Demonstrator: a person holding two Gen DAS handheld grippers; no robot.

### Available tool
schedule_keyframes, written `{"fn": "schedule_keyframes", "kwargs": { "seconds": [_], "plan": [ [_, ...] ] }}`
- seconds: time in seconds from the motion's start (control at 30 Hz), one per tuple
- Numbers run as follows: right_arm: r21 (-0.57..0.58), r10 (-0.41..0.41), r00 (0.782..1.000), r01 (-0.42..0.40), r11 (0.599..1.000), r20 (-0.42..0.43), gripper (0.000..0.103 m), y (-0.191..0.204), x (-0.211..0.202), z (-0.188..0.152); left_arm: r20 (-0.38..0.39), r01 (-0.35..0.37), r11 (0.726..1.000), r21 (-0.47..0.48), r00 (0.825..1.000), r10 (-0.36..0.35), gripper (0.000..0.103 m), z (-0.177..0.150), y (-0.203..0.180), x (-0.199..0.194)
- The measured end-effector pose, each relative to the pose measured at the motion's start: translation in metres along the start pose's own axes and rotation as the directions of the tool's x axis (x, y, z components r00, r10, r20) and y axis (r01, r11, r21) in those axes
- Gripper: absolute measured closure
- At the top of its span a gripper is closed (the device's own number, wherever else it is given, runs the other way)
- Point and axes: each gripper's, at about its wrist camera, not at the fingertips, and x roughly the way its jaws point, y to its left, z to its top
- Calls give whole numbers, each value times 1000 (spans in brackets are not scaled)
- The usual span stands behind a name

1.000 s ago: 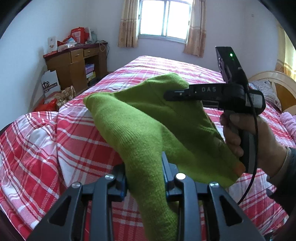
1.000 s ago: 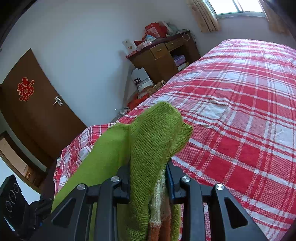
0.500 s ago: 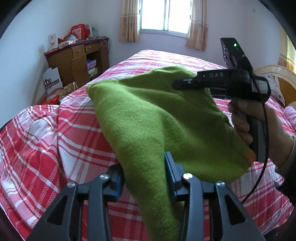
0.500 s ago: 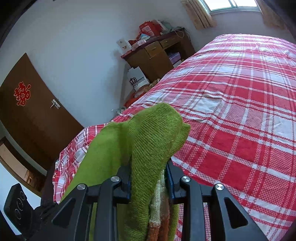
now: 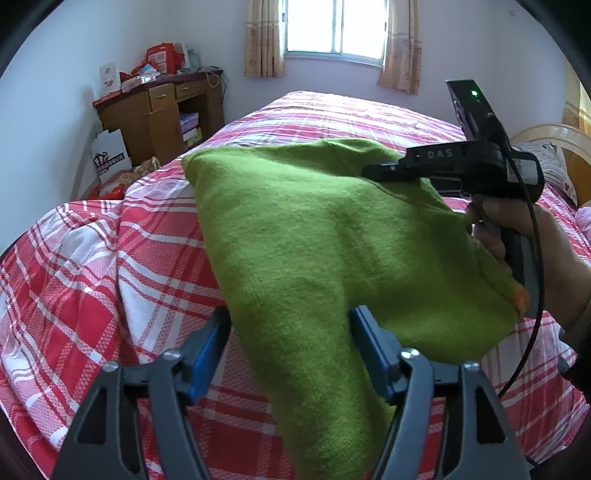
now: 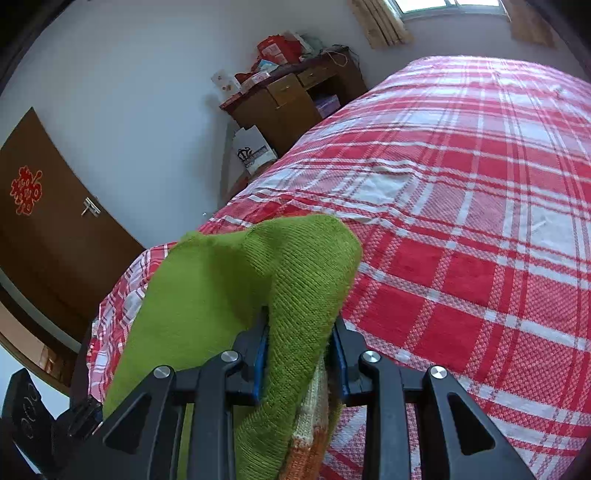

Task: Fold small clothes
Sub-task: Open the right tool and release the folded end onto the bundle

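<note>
Above the red and white checked bedcover (image 5: 155, 258) a green knitted garment (image 5: 314, 229) is held in the air by both grippers. The left gripper (image 5: 290, 332) has its two blue pads (image 5: 207, 347) wide apart, and one end of the garment hangs down between them; the cloth fills the gap, but I cannot tell if the pads really press on it. The right gripper (image 6: 298, 350) has its jaws closed tightly on a fold of the same garment, so the green knit bulges up over the fingers and falls down behind them. Below this fold a part with cream and orange stripes (image 6: 306, 424) shows, just under the fingers.

From the left wrist view the right gripper (image 5: 373, 171) is seen from the side. Its black body carries a small green light and a black cable, and the person's right hand (image 5: 517, 243) grips the handle. The garment stretches from this gripper down to the left one as a wide, sloping sheet with an orange edge (image 5: 519, 295) at its lower right corner.

At the far wall stands a wooden desk (image 5: 159, 110) with red boxes and papers on top, and a white paper bag (image 5: 110, 155) leans beside it. A window (image 5: 334, 27) with beige curtains is behind the bed. A brown door (image 6: 48, 229) with a red ornament appears in the right wrist view.
</note>
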Motion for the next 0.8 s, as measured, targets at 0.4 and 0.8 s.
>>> {"fn": "schedule_keyframes", "kwargs": {
  "seconds": [0.4,0.8],
  "plan": [
    [-28,-38,994,41,999,100,68,22,-52,0,147,-109,994,-1,983,108,9,19,14,-36],
    [-103,36,999,-37,994,-13,53,60,-58,-66,56,-151,984,-91,986,156,5,20,48,14]
  ]
}}
